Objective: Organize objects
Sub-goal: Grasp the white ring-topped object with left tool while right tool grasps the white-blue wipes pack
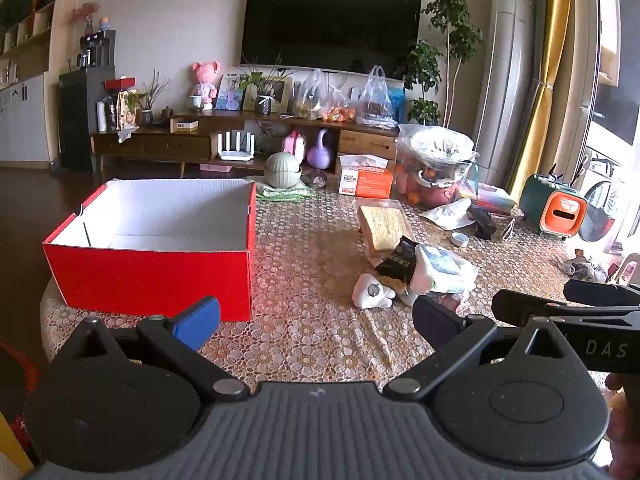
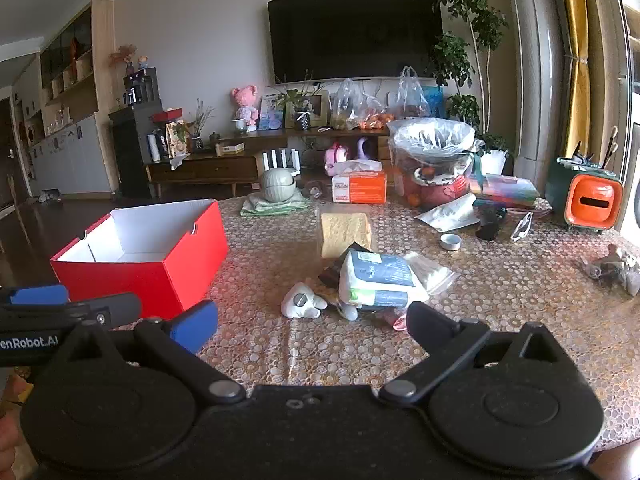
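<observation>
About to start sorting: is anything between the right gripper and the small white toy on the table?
Nothing visible: only bare patterned tablecloth lies between the open right gripper and the small white toy.

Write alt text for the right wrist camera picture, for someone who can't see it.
The right claw hangs open and empty above a patterned tablecloth, facing a small pile: a white soft toy, a white-and-blue wrapped pack and a bagged bread loaf. An open, empty red cardboard box sits to the left, beside the left claw.
</observation>
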A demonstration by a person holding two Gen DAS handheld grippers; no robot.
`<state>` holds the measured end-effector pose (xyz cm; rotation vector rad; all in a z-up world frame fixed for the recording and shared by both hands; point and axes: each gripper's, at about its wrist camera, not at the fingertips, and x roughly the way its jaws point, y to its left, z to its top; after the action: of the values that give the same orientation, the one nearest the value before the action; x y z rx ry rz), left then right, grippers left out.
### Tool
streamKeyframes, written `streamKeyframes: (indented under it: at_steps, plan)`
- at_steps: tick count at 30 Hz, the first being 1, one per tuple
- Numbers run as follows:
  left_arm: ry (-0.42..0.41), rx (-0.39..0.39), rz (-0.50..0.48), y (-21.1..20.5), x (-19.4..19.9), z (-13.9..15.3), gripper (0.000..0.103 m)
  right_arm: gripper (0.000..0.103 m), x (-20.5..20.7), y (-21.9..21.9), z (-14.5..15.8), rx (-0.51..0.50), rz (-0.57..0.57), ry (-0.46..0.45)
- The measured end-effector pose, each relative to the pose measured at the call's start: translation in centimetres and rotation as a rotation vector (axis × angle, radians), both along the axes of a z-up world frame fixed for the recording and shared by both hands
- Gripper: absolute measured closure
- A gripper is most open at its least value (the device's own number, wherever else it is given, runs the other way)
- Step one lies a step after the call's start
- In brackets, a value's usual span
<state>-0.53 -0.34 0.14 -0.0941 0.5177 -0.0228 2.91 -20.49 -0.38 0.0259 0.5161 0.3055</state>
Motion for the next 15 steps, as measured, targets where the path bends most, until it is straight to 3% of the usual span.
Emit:
streamKeyframes:
  at_steps: [11,15]
  plan:
    - [0.025,-0.002,-0.055,-0.7,2.1,-0.5,0.000,0.006,2.9,-1.0,-0.8,-0.021,-0.005,0.026]
    - [0.022,0.052,-0.078,-1.7,3.7,-1.0,0.000,0.005,5.2,-2.2,-1.0,-0.047,-0.038,0.020]
